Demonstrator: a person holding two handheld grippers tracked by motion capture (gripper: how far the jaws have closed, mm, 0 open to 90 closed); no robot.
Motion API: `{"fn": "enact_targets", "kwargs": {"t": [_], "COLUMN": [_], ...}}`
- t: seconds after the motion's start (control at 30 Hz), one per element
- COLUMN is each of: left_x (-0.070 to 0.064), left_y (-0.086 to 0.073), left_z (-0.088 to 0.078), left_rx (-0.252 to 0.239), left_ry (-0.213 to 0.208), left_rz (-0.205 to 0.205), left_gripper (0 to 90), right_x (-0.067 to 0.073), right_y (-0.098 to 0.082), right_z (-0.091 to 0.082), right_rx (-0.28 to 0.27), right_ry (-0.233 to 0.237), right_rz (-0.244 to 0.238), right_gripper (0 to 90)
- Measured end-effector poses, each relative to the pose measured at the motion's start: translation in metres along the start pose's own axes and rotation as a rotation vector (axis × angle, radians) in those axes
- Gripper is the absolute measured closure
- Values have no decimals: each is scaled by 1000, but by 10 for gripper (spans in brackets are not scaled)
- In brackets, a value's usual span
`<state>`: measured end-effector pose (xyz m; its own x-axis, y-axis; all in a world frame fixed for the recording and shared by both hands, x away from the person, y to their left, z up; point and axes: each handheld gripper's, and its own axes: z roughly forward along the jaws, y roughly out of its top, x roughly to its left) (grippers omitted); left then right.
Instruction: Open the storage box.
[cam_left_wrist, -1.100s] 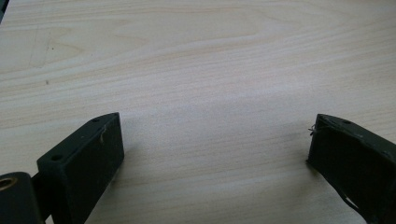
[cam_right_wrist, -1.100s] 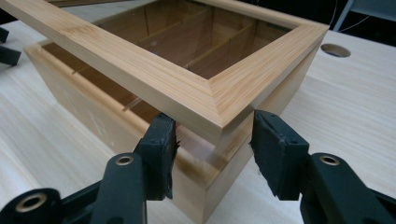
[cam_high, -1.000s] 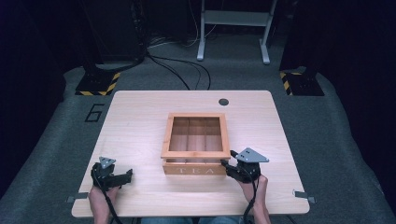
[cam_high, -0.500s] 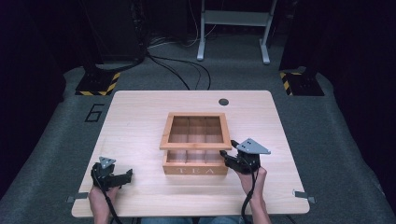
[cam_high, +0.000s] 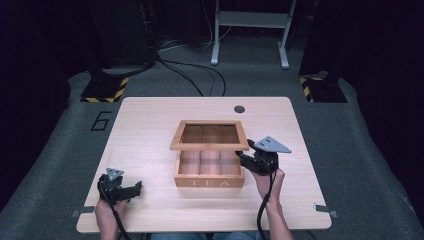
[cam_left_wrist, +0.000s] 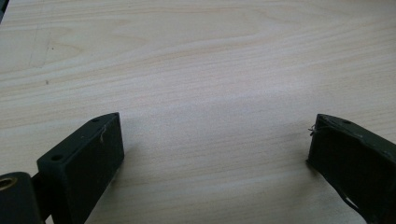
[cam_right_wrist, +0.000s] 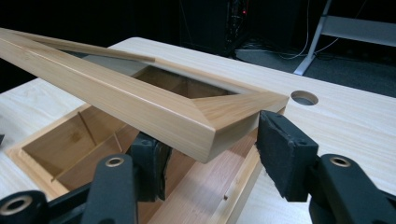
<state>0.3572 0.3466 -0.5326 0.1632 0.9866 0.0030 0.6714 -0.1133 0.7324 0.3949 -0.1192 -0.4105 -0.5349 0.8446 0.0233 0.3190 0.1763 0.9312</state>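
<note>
A wooden tea box (cam_high: 210, 182) marked TEA stands mid-table with its inner dividers showing. Its framed lid (cam_high: 209, 146) is tilted up at the front and hangs above the box. From the box's right side my right gripper (cam_high: 242, 158) is shut on the lid's near right corner. In the right gripper view the lid corner (cam_right_wrist: 201, 126) sits between the pads of the right gripper (cam_right_wrist: 210, 140), whose jaws have just been closing a little; the box wall (cam_right_wrist: 243, 182) lies below. My left gripper (cam_high: 134, 188) rests open on the table at the front left, nothing between the jaws of the left gripper (cam_left_wrist: 215, 140).
The light wooden table (cam_high: 150, 130) has a round cable hole (cam_high: 239, 108) at its far edge, behind the box. Dark carpet, black stands, cables and a grey frame leg (cam_high: 215, 35) lie beyond the table.
The right gripper has risen and brought the front of the lid up with it, so the box now stands open at the front. The left gripper has not moved.
</note>
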Motion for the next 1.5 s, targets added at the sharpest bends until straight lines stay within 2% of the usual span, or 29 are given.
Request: {"fn": "enact_targets", "kwargs": {"t": [0.23,0.4,0.43,1.4,1.5], "left_x": [0,0,1,1,0], "left_y": [0,0,0,0,0], "left_z": [0,0,-1,-1,0], "left_rx": [-1,-2,8,7,-2], "left_ry": [0,0,-1,-1,0], "left_rz": [0,-2,10,11,-4], "left_gripper": [33,33,33,33,33], "right_x": [-5,-10,-10,-32,-33], "right_y": [14,24,25,75,78], "right_z": [2,4,5,19,20], "right_rx": [-11,-3,-1,70,75], "right_ry": [-12,-12,-12,26,28], "right_rz": [32,35,48,93,93], "right_gripper": [514,533,533,538,539]}}
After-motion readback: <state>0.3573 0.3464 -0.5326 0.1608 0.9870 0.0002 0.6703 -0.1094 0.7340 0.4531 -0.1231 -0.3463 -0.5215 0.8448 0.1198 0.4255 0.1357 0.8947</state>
